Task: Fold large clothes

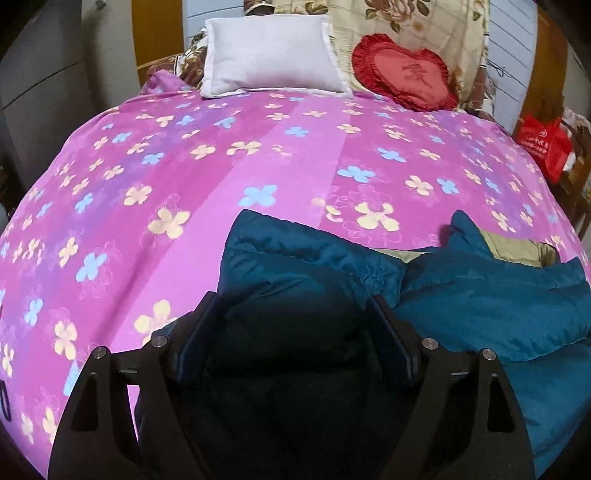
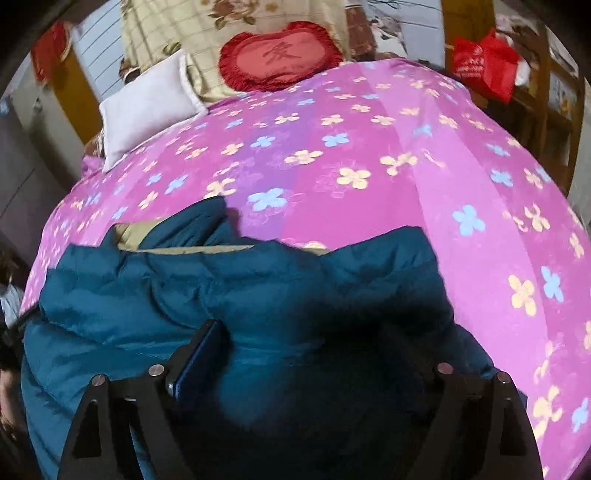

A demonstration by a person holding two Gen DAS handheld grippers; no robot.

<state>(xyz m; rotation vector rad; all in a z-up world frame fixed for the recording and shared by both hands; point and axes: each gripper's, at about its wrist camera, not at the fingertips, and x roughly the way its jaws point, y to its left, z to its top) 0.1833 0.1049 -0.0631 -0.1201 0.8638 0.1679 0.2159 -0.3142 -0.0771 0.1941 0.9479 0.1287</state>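
Note:
A teal padded jacket [image 1: 480, 306] with a tan lining [image 1: 517, 247] lies on the near part of the pink flowered bedspread [image 1: 258, 155]. My left gripper [image 1: 291, 306] is open, its jaws wide apart over the jacket's left part, with fabric bulging between them. In the right wrist view the jacket [image 2: 184, 291] fills the near left, lining [image 2: 129, 232] showing at its far edge. My right gripper [image 2: 299, 332] is open over the jacket's right part; its left finger [image 2: 199, 354] shows, the right one is lost in dark fabric.
A white pillow [image 1: 269, 55], a red heart cushion [image 1: 402, 74] and a floral quilt [image 1: 406, 22] sit at the head of the bed. A red bag [image 1: 543, 144] stands off the right side by wooden furniture. A grey cabinet [image 1: 40, 81] is on the left.

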